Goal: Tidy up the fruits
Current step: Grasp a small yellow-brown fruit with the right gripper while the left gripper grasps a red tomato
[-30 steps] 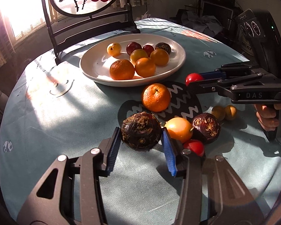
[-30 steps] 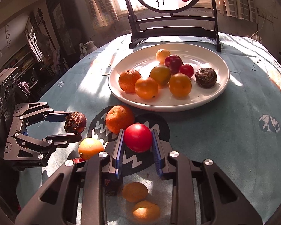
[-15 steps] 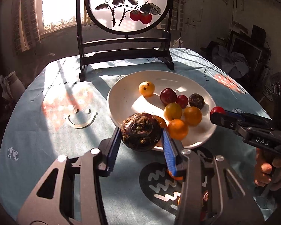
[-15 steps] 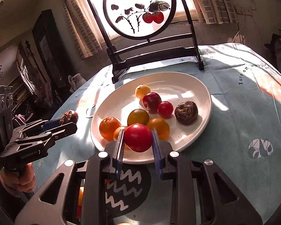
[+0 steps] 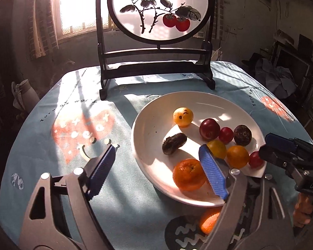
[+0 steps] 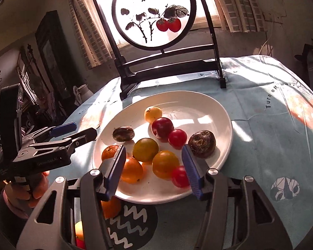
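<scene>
White ceramic at the centre: a wide plate [image 5: 156, 125] on a pale blue tablecloth [image 5: 114, 187], already loaded with orange, yellow, red and dark brown fruit. Beyond it, at the far edge, a round painted screen [image 5: 159, 10] on a black stand.

Left gripper [image 5: 157, 149]: jaws opening, spread wide over the plate's left rim, nothing between the blue pads. Just beyond them, on the bare left part of the plate, a dark brown fruit [image 5: 174, 143], blurred, clear of both pads.

Right gripper [image 6: 154, 152]: jaws opening too, above the plate's near rim. Between them, close to the right-hand pad, a small red fruit [image 6: 179, 177], also blurred; looks to be down on the plate and no longer pinched, though contact with that pad cannot be ruled out.

Step in hand, by the look of it: the drop-off, both fruits let go into the plate together.

Still off the plate: an orange fruit [image 6: 110, 206] on the dark zigzag mat [image 6: 133, 218] at the near edge, half hidden under the rim, plus something yellow [image 6: 79, 229] and something red below it, mostly hidden by the gripper frame.

Next move likely calls for lifting both tools clear without nudging the piled fruit, then swinging back to the near side for the leftovers on the mat. Needs care at the plate's near rim, which hangs over that orange fruit and leaves little room for a pad.
</scene>
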Available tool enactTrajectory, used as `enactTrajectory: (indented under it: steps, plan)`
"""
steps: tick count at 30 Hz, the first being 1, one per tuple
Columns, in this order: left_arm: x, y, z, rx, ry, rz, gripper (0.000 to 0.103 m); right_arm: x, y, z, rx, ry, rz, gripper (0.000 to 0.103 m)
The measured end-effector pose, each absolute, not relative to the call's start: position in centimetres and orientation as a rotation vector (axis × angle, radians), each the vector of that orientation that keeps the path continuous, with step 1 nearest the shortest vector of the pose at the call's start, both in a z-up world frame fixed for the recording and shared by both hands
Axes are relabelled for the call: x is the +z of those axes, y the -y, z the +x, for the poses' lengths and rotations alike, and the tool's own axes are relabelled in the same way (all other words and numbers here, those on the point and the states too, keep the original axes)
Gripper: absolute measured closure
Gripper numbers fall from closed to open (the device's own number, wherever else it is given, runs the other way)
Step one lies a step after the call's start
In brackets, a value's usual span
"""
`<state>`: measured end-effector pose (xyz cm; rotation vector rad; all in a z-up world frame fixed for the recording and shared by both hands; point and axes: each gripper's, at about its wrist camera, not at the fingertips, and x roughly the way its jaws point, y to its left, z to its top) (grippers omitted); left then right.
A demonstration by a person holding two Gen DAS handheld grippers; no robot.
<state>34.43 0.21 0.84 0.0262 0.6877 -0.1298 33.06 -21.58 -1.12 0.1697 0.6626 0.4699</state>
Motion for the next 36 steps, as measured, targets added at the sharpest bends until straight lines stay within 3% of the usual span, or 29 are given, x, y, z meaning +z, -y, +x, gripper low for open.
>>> enactTrajectory:
  steps: [3,12,27,32,36]
  plan:
    - [1.1,-1.0,32.3,-0.120,-0.674,-0.004,0.009,-1.1,21.4,31.2,0.512,-0.678,0.151,0.046]
    - [-0.7,-2.7,25.3,-0.110,-0.684,0.021,0.007,-2.9,21.1,23.5,0.639,-0.761,-0.093,0.046]
    - [-1.4,-3.7,23.4,-0.068,-0.702,0.020,0.007,-6.0,20.4,20.6,0.638,-0.896,-0.275,0.047]
    - [-1.5,-3.6,23.5,-0.063,-0.706,0.031,0.007,-6.6,20.2,20.5,0.638,-0.919,-0.288,0.059]
    - [-1.6,-3.5,23.4,-0.063,-0.709,0.037,0.007,-6.6,20.2,20.5,0.633,-0.917,-0.283,0.059]
